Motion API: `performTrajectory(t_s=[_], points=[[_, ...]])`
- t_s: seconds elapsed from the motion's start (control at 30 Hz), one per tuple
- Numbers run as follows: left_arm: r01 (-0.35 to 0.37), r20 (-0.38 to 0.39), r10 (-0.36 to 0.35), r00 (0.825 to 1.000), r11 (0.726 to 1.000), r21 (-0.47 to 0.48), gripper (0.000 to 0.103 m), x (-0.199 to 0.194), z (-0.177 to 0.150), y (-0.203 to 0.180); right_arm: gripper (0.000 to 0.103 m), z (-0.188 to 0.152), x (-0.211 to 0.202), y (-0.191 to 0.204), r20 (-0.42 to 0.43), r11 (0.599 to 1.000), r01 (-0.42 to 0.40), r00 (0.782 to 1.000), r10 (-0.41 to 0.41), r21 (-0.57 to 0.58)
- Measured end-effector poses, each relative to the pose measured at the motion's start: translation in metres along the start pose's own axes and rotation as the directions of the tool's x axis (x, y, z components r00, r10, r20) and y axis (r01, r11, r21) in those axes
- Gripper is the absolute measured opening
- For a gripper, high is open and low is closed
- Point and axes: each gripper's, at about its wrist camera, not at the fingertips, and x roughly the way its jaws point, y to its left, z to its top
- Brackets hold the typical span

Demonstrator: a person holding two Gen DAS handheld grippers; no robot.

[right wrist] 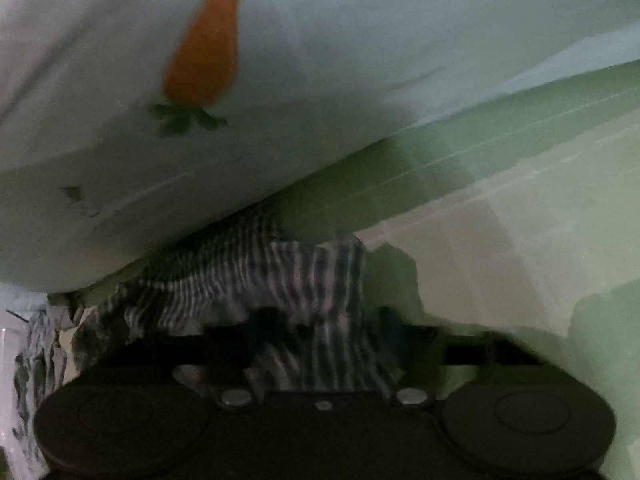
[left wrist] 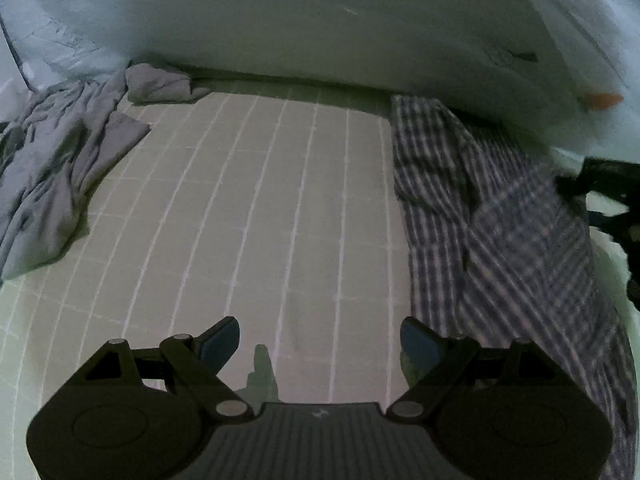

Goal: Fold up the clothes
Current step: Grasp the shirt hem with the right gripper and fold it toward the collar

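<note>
A blue-and-white plaid garment (left wrist: 492, 216) lies stretched along the right side of the checked bedsheet (left wrist: 256, 208). My left gripper (left wrist: 320, 344) is open and empty, low over the sheet, its right finger (left wrist: 420, 346) at the plaid garment's near edge. A crumpled grey garment (left wrist: 60, 160) lies at the far left. In the right wrist view the plaid garment (right wrist: 248, 280) is bunched between the fingers of my right gripper (right wrist: 320, 336); the fingers are blurred and mostly hidden by cloth. The right gripper also shows in the left wrist view (left wrist: 608, 200) at the right edge.
A large white pillow or duvet (left wrist: 320, 32) with a carrot print (right wrist: 204, 48) runs along the far side of the bed and overhangs the plaid garment's far end. The sheet (right wrist: 500, 220) extends to the right in the right wrist view.
</note>
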Motion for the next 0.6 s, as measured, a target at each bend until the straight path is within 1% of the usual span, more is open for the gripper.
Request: performTrajectory(t_s=[0.03, 0.13, 0.23, 0.33, 0.37, 0.43, 0.47, 0.5, 0.6], points=[[-0.002, -0.006, 0.002, 1.000, 1.000, -0.016, 0.088, 0.004, 0.003, 0.003, 0.004, 0.004, 0.007, 0.004, -0.002, 1.000, 0.001, 1.000, -0.001, -0.026], [-0.004, -0.009, 0.004, 1.000, 0.999, -0.050, 0.088, 0.010, 0.008, 0.009, 0.003, 0.015, 0.018, 0.015, 0.031, 0.992, 0.045, 0.999, -0.042, -0.117], [-0.010, -0.018, 0.009, 1.000, 0.998, -0.065, 0.088, 0.013, 0.009, 0.013, 0.003, 0.027, 0.027, 0.013, 0.038, 0.993, 0.039, 0.999, -0.035, -0.115], [-0.024, -0.024, 0.022, 0.999, 0.998, -0.061, 0.088, 0.017, 0.009, 0.016, 0.003, 0.027, 0.028, 0.016, 0.043, 0.984, 0.047, 0.998, -0.040, -0.172], [-0.025, -0.025, 0.023, 0.999, 0.998, -0.061, 0.088, 0.017, 0.009, 0.017, 0.006, 0.026, 0.027, 0.018, 0.049, 0.979, 0.066, 0.997, -0.058, -0.195], [-0.024, -0.018, 0.023, 1.000, 0.998, -0.062, 0.088, 0.012, 0.008, 0.018, 0.027, 0.024, 0.020, 0.023, 0.072, 0.967, 0.127, 0.991, -0.113, -0.221], [-0.023, -0.014, 0.022, 1.000, 0.998, -0.063, 0.088, 0.009, 0.007, 0.018, 0.046, 0.022, 0.010, 0.023, 0.094, 0.965, 0.149, 0.987, -0.132, -0.217], [-0.022, -0.006, 0.022, 1.000, 0.998, -0.061, 0.088, 0.004, 0.005, 0.017, 0.053, 0.018, -0.001, 0.024, 0.114, 0.964, 0.163, 0.983, -0.141, -0.212], [-0.014, 0.017, 0.015, 1.000, 0.998, -0.059, 0.088, -0.013, -0.006, 0.016, 0.063, -0.012, -0.047, 0.029, 0.143, 0.967, 0.154, 0.982, -0.127, -0.201]])
